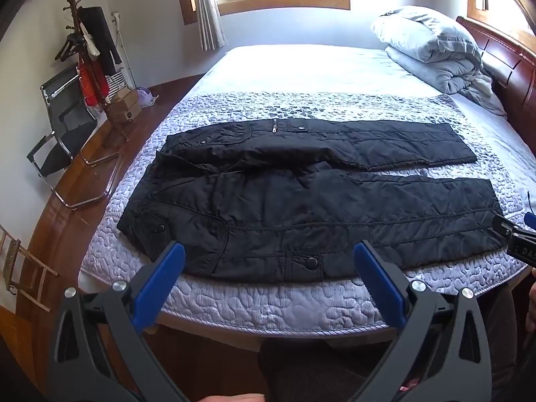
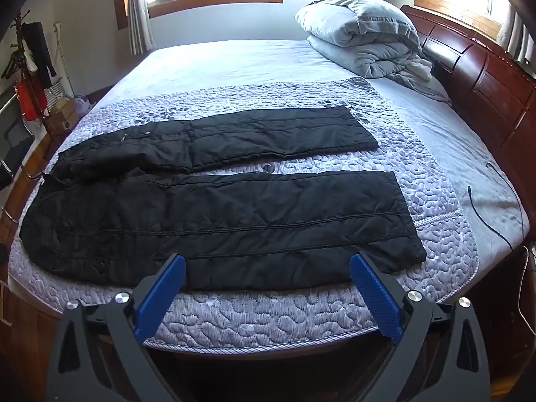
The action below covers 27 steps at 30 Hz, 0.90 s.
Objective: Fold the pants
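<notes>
right hand-held gripper cropped at edge

Quilted mattress pad lies bare along the near edge – room to reach the pants; folded duvet sits well apart; black cable trails right

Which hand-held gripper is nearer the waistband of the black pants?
Left. The left hand-held gripper hangs off the near bed edge by the waistband; the right hand-held gripper hangs further along, toward the leg cuffs.
</notes>
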{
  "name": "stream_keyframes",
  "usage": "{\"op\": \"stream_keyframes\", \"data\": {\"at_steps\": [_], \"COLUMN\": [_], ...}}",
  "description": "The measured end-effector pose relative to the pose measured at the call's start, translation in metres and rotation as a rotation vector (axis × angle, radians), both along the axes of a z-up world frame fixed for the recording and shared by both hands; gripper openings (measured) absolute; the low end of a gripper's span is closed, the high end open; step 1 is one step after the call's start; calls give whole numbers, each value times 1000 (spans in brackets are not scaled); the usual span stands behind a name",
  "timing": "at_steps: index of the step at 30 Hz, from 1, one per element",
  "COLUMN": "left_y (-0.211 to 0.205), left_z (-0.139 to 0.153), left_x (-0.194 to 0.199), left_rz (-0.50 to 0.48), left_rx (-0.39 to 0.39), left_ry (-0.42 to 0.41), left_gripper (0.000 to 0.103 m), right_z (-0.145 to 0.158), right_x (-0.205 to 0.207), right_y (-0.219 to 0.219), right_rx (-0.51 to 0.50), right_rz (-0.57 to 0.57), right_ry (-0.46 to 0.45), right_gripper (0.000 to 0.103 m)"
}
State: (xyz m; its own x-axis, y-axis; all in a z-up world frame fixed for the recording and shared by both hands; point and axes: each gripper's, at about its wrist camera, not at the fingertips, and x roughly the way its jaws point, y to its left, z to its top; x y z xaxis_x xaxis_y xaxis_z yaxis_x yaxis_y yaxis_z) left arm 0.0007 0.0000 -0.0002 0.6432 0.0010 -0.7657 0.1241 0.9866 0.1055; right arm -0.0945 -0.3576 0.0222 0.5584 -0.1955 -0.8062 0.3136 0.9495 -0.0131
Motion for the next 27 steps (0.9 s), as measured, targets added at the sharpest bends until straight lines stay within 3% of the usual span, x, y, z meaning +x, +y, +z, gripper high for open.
{"op": "stream_keyframes", "data": {"at_steps": [9,27], "left_y": [-4,4], "left_z": [16,7], "left_x": [4,0], "left_rz": [3,2], "left_rx": [-1,2], "left_ry": [-2,-9], "left_gripper": [101,101], "right_z": [-1,-3], "right_x": [1,-1], "right_y": [-2,-1], "right_rx": [-2,-2], "right_rz": [-3,-7], "right_ry": [-2,3], "right_gripper": [100,100]}}
